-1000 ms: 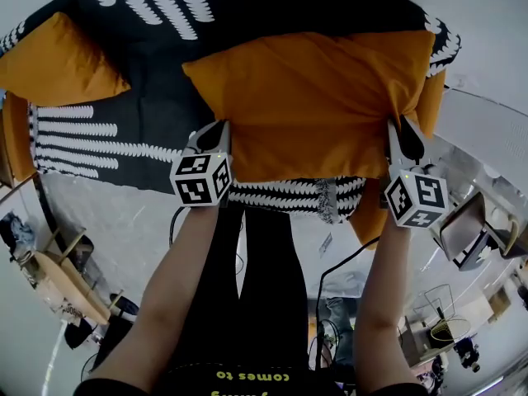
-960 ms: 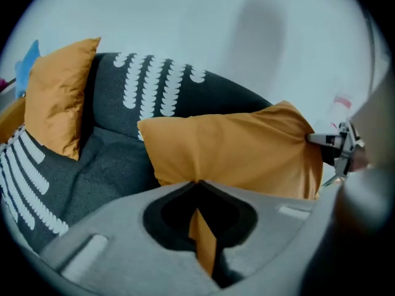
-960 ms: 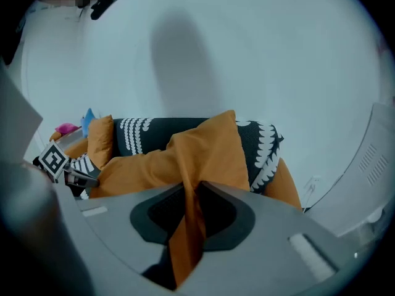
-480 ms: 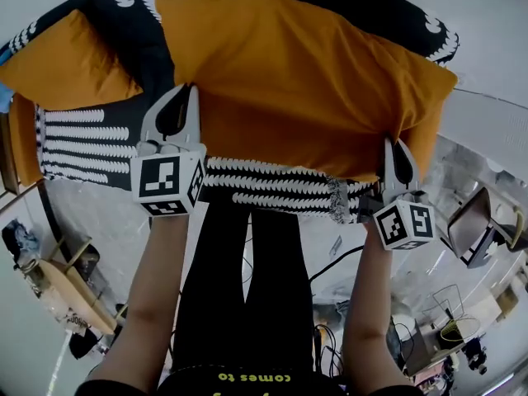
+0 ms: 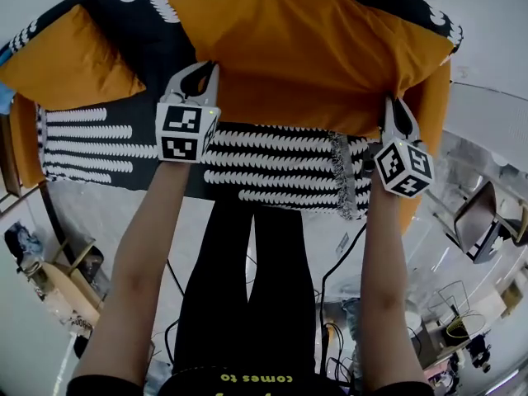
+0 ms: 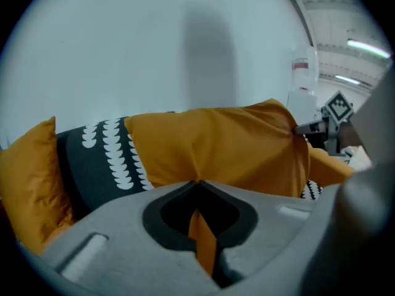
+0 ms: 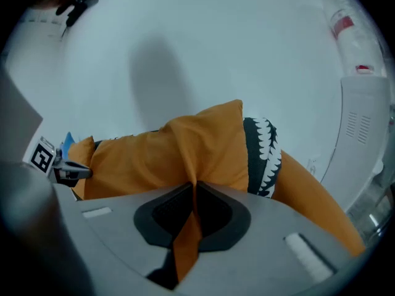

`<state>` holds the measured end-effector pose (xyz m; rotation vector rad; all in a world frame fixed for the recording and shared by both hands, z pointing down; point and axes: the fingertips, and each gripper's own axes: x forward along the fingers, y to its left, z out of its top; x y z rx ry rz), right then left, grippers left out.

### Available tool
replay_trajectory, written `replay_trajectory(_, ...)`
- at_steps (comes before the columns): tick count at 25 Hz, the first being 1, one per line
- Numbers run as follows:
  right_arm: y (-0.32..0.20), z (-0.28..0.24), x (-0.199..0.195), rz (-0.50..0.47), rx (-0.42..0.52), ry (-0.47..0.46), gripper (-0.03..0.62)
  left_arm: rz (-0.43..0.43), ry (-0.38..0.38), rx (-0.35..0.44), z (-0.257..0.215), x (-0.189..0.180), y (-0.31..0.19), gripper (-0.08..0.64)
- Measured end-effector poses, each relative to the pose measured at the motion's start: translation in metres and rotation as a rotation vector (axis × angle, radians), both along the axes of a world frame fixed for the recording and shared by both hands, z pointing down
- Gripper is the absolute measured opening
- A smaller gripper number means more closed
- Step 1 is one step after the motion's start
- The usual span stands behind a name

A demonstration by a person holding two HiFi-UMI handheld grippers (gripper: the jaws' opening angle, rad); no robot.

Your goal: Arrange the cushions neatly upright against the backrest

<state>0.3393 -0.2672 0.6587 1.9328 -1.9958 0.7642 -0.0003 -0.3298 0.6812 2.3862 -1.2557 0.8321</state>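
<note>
A large orange cushion (image 5: 305,52) stands along the sofa's black-and-white backrest (image 5: 148,23). My left gripper (image 5: 202,79) is shut on its lower left edge, and orange cloth (image 6: 203,242) shows pinched between the jaws. My right gripper (image 5: 394,114) is shut on the lower right corner, with a fold of cloth (image 7: 188,233) caught between its pads. A second orange cushion (image 5: 70,64) leans at the sofa's left end. In the left gripper view the big cushion (image 6: 216,150) fills the middle, and the other cushion (image 6: 28,177) is at the left.
The sofa seat carries a black throw with white scale pattern (image 5: 272,167). An orange armrest (image 5: 433,106) lies to the right and another (image 5: 16,147) to the left. A white wall (image 6: 154,48) rises behind the sofa. Chairs and cables (image 5: 474,229) crowd the floor.
Both grippers have carried the large cushion up and back from the seat's front edge to the backrest. The patterned seat below it is now uncovered.
</note>
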Motion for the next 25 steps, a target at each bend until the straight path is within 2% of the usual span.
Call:
replay_trajectory(3, -0.004, 0.011, 0.000, -0.008, -0.005, 0.013, 0.033, 0.032, 0.025, -0.033, 0.014, 0.001, -0.006, 0.014)
replay_trajectory(10, -0.005, 0.019, 0.004, -0.007, -0.010, 0.073, 0.076, -0.004, 0.091, -0.038, 0.017, -0.002, -0.012, 0.038)
replay_trajectory(12, -0.002, 0.020, 0.005, 0.009, -0.023, 0.070, 0.096, -0.015, 0.083, -0.042, 0.020, -0.002, -0.011, 0.048)
replay_trajectory(15, 0.003, 0.017, 0.001, 0.027, -0.035, 0.052, 0.125, 0.004, 0.018, -0.047, 0.022, -0.002, -0.008, 0.063)
replay_trajectory(17, 0.004, 0.015, -0.002, 0.023, -0.040, 0.068, 0.153, 0.006, 0.018, -0.068, 0.020, -0.003, -0.009, 0.080)
replay_trajectory(20, 0.008, 0.008, -0.004, 0.012, -0.064, 0.137, 0.326, -0.004, 0.082, -0.108, 0.014, -0.005, -0.007, 0.132)
replay_trajectory(22, 0.013, -0.002, -0.009, -0.003, -0.055, 0.162, 0.365, 0.000, 0.096, -0.116, 0.012, -0.005, -0.002, 0.179)
replay_trajectory(23, 0.016, -0.007, -0.013, -0.014, -0.045, 0.170, 0.371, 0.005, 0.097, -0.120, 0.012, -0.005, 0.001, 0.225)
replay_trajectory(25, 0.021, -0.017, -0.023, -0.044, -0.026, 0.177, 0.380, 0.007, 0.100, -0.134, 0.013, -0.002, 0.008, 0.374)
